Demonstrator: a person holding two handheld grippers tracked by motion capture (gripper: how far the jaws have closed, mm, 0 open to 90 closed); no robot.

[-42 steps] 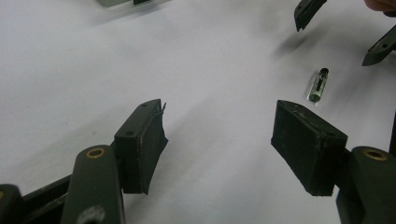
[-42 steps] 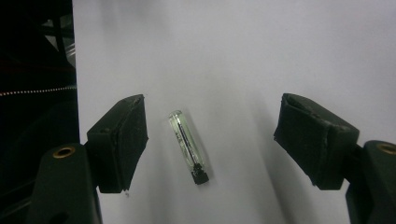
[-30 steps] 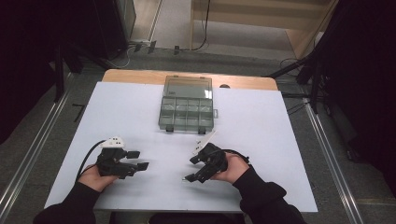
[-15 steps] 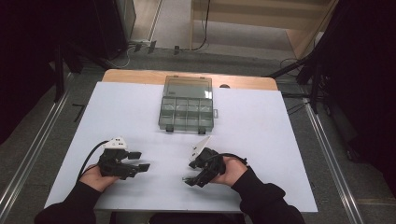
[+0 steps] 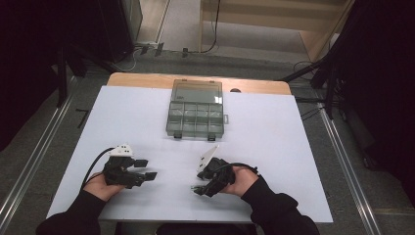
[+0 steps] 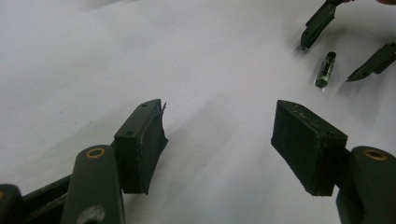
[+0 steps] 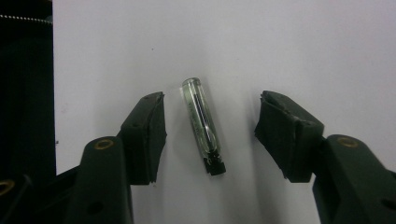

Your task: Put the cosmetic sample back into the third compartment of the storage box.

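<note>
A white bench [image 5: 274, 147] takes up most of the high view, with a strip of bare wood showing along its far edge. Toward that far side, near the middle, sits a clear compartment box [image 5: 195, 115] with its lid folded back flat and its dividers exposed; what is in the compartments cannot be made out. At the near edge two dark-sleeved forearms come in, each hand around a gripper. The left gripper [image 5: 147, 168] lies low over the bench at the near left, its jaws pointing toward the other hand, and in its own view they stand wide apart with nothing between them but bare white surface. The right gripper [image 5: 198, 188] is at the near centre, angled down to the bench, its jaws spread wide on either side of a small glass vial [image 7: 203, 125]. The vial lies flat on the bench between those jaws, touching neither, its black-capped end toward the gripper's camera and its rounded clear end pointing away.
</note>
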